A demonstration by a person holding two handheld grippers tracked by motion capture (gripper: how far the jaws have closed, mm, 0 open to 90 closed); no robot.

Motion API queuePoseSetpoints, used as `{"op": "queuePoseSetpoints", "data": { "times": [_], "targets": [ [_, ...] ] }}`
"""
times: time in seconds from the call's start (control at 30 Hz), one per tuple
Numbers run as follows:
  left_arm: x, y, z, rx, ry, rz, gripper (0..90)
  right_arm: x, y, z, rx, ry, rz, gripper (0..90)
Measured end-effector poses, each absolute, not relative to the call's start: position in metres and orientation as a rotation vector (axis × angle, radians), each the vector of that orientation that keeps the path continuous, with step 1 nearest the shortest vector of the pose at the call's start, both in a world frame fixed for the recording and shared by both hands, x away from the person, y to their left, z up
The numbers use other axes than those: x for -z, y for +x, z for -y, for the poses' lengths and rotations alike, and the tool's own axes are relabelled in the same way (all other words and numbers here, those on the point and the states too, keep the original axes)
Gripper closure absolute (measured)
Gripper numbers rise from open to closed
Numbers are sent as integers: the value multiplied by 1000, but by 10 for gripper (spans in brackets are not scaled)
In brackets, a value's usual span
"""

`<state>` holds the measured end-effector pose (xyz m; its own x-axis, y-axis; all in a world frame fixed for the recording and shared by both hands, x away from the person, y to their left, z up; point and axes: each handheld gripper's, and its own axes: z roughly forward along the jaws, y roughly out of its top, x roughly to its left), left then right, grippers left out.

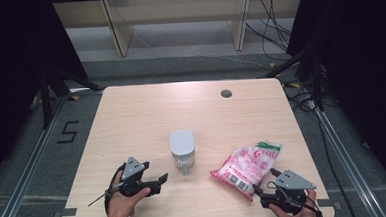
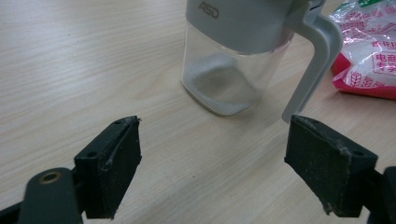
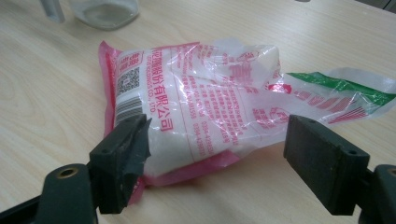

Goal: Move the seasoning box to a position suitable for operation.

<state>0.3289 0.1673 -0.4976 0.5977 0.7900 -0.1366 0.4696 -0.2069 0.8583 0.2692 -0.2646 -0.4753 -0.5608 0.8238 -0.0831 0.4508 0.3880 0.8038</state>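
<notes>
A clear jar (image 1: 182, 148) with a grey lid and a grey handle stands mid-table; white powder lies in its bottom (image 2: 224, 70). To its right lies a pink-and-clear plastic bag (image 1: 246, 167) of white powder, its green-printed top end pointing away. My left gripper (image 1: 161, 183) is open near the table's front left, jaws aimed at the jar (image 2: 215, 123) with bare table between them. My right gripper (image 1: 265, 181) is open at the front right. The bag's near end (image 3: 196, 93) lies between its jaws (image 3: 219, 122), and the pads do not press on it.
A small round hole (image 1: 226, 93) sits in the wooden table (image 1: 141, 116) near its far edge. Beyond the table stand wooden shelf legs (image 1: 119, 34), with cables (image 1: 272, 29) on the floor. Metal rails run along both sides.
</notes>
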Motion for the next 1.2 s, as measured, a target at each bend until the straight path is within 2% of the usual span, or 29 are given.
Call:
{"op": "queuePoseSetpoints", "data": {
  "times": [0.2,0.37,0.77,0.9,0.93,0.97,1.1,1.2],
  "targets": [
    [496,329,-167,-430,1885,-977,162,475,268,264,-1033,1094,-2155,228],
    [496,326,-162,-406,1847,-1012,157,475,268,266,-1033,1085,-2150,227],
    [492,320,-147,-394,1832,-923,177,476,270,266,-1024,1053,-2170,227],
    [493,320,-136,-374,1849,-891,287,475,270,266,-1012,1036,-2151,227],
    [493,319,-133,-378,1857,-880,287,475,270,266,-1012,1036,-2151,227],
    [493,320,-130,-378,1856,-869,335,475,270,266,-1015,1039,-2154,227],
    [493,321,-119,-352,1864,-815,415,475,270,265,-1027,1038,-2149,227],
    [493,323,-108,-381,1878,-803,458,475,269,264,-1031,1055,-2165,227]
  ]
}}
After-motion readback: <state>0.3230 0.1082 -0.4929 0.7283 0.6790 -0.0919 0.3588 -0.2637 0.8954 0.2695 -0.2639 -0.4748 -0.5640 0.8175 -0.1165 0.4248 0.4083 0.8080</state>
